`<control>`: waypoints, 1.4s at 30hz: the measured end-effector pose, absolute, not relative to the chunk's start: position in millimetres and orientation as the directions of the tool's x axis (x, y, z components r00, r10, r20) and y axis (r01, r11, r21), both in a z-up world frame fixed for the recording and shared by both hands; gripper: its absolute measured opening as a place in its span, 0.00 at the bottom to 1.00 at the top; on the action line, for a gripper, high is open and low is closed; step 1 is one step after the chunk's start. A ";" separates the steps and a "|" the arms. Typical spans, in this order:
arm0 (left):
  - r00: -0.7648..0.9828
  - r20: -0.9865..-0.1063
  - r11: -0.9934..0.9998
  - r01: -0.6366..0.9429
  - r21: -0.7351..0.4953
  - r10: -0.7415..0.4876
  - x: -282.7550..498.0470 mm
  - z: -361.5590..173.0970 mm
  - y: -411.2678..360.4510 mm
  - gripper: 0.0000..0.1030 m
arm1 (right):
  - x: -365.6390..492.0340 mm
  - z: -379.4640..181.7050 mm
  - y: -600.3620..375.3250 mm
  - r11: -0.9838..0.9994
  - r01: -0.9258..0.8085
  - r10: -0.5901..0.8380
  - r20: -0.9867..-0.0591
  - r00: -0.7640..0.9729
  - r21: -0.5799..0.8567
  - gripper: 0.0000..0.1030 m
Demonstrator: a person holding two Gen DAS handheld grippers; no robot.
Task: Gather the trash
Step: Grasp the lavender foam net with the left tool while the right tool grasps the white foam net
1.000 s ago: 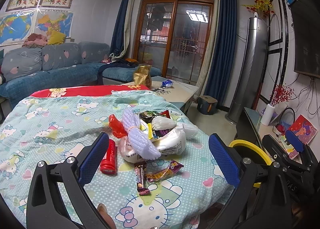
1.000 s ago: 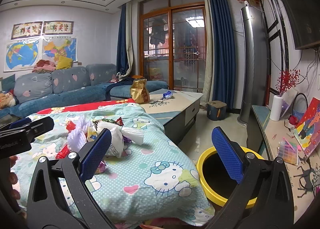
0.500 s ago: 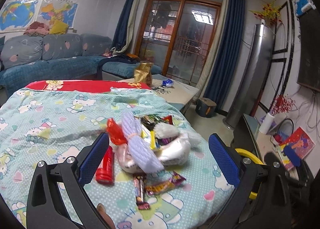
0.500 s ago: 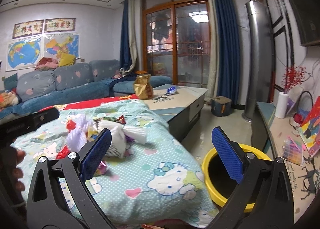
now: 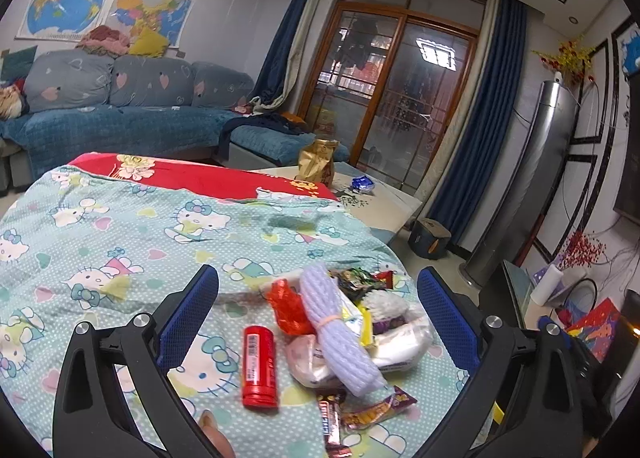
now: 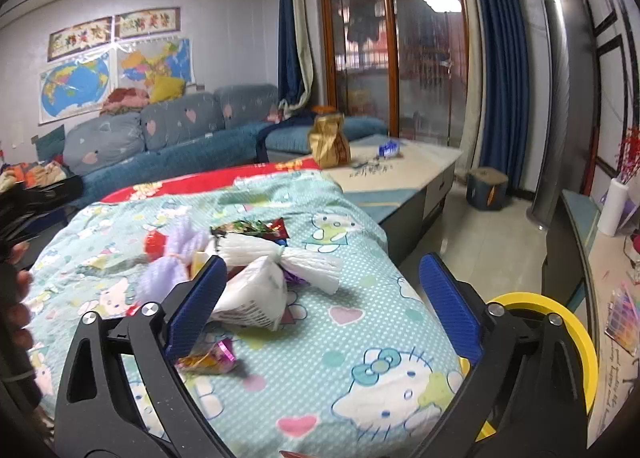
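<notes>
We've swung both grippers in over the trash pile (image 5: 344,334): left gripper (image 5: 318,312) wide, empty; right gripper (image 6: 320,296) starting to close, empty — pickup next.

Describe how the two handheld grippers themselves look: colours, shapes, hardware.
Both match. The left gripper has two black plastic arms with long cut-out slots, silver round bolts at the joints, and flat textured blue pads on the inner faces. The right gripper has the same black frame, silver bolts and blue pads. No cables or sleeves show.

Blue sofa (image 5: 120,126), wall maps (image 5: 108,14)
</notes>
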State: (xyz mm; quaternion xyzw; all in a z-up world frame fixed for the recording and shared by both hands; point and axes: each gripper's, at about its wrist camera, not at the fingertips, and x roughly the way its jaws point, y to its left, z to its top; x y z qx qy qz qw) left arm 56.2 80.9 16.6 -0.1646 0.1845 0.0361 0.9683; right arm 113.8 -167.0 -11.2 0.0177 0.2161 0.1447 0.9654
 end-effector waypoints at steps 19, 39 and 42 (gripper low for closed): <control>0.830 -0.554 0.959 -0.096 -0.268 -0.072 105.8 -34.6 42.7 0.94 | 220.4 -57.3 -176.3 0.936 -0.291 0.348 -0.635 0.690 0.197 0.74; 0.762 -0.639 0.954 -0.102 -0.282 -0.107 107.4 -62.2 38.8 0.34 | 220.3 -73.6 -161.3 0.853 -0.418 0.516 -0.623 0.588 0.312 0.03; 0.770 -0.629 0.952 -0.103 -0.287 -0.107 104.3 -59.7 41.0 0.26 | 209.1 -63.8 -165.1 0.852 -0.429 0.518 -0.600 0.610 0.300 0.03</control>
